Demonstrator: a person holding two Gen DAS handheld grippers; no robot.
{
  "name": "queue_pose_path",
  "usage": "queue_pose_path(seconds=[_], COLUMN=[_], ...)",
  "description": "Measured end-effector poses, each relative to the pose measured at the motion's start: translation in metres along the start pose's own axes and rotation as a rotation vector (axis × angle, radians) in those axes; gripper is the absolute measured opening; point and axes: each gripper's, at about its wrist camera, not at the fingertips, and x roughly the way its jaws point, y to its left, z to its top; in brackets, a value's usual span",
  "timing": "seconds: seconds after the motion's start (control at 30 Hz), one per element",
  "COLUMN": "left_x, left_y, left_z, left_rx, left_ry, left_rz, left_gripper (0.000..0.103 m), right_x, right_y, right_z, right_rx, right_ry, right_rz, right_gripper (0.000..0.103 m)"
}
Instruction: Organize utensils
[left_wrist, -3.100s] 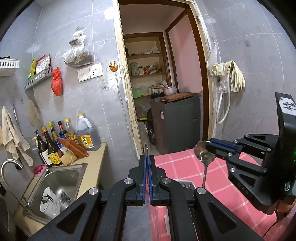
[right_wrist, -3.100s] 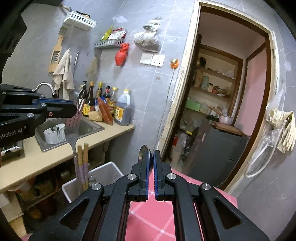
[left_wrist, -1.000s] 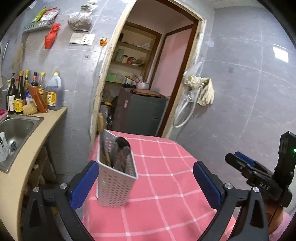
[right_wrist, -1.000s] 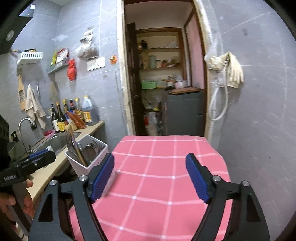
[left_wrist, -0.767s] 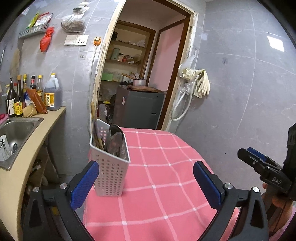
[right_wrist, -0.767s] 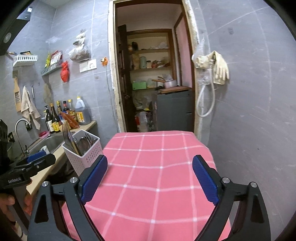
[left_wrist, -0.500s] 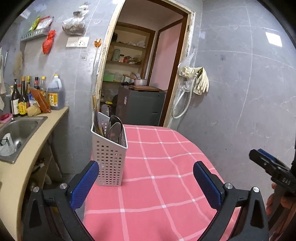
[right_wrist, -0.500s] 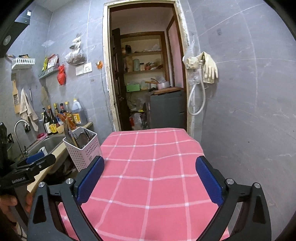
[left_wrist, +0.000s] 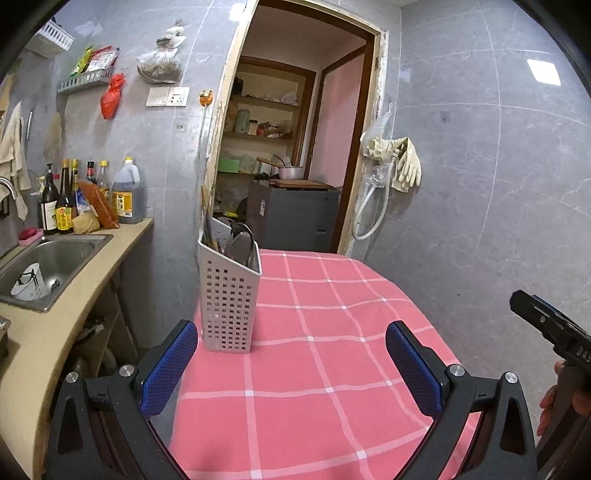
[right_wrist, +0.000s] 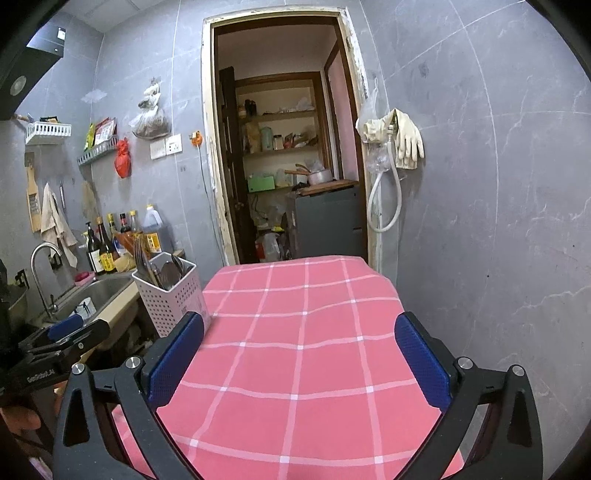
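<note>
A white perforated utensil holder (left_wrist: 229, 295) stands at the left edge of the pink checked table (left_wrist: 332, 332), with spoons, a spatula and chopsticks (left_wrist: 236, 240) upright in it. It also shows in the right wrist view (right_wrist: 171, 295). My left gripper (left_wrist: 291, 369) is open and empty, held back from the holder over the table's near side. My right gripper (right_wrist: 299, 358) is open and empty above the table's near edge. Each gripper shows at the edge of the other's view.
A counter with a steel sink (left_wrist: 48, 266) and several sauce bottles (left_wrist: 66, 206) runs along the left. An open doorway (left_wrist: 288, 166) to a pantry lies behind the table. Rubber gloves and a hose (left_wrist: 395, 170) hang on the right wall.
Both grippers went from shut on a utensil to wide open. The utensils now stand in the holder. Both grippers have drawn back from the table.
</note>
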Motion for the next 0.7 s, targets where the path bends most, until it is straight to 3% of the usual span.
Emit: queue_pose_path(seconds=[0.7], left_x=[0.0041], left_y=[0.0003], left_z=[-0.0021], left_rx=[-0.004], left_ry=[0.005], left_rz=[0.016], left_gripper=[0.102], right_x=[0.0094], right_y=[0.0008], right_z=[-0.0072], right_rx=[0.006], right_ry=[0.024], right_rz=[0.012], right_gripper=[0.101])
